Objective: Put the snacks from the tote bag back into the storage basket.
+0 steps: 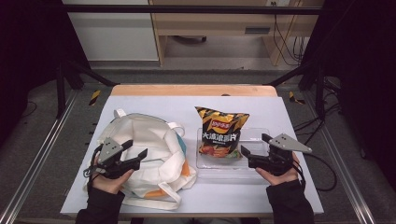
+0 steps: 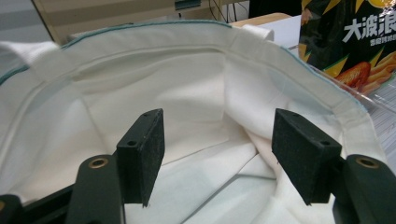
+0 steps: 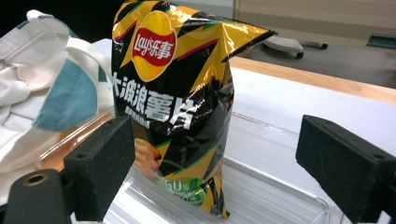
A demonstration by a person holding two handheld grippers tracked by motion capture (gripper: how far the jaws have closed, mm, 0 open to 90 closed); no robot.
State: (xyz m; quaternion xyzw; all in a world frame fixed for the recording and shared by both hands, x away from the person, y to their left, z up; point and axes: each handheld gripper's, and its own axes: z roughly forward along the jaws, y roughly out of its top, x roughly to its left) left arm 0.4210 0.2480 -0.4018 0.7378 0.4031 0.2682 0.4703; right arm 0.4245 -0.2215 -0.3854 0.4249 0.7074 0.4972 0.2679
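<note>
A white canvas tote bag (image 1: pixel 144 135) with teal and orange patches lies on the left of the table, its mouth gaping. My left gripper (image 1: pixel 136 148) hovers at that mouth, open; in the left gripper view its pads (image 2: pixel 144 154) frame the bag's white inside (image 2: pixel 187 93) with nothing between them. A black and yellow chip bag (image 1: pixel 220 133) stands upright in a clear plastic tray (image 1: pixel 233 171). My right gripper (image 1: pixel 254 143) is open just right of it. In the right gripper view the chip bag (image 3: pixel 173 93) stands ahead of the wide-apart jaws, untouched.
The white tabletop (image 1: pixel 154 102) has a wooden strip along its far edge. The tray (image 3: pixel 280 196) sits close beside the tote bag (image 3: pixel 42 93). The chip bag (image 2: pixel 355 42) shows beyond the tote's rim. Metal frame rails run along both sides of the table.
</note>
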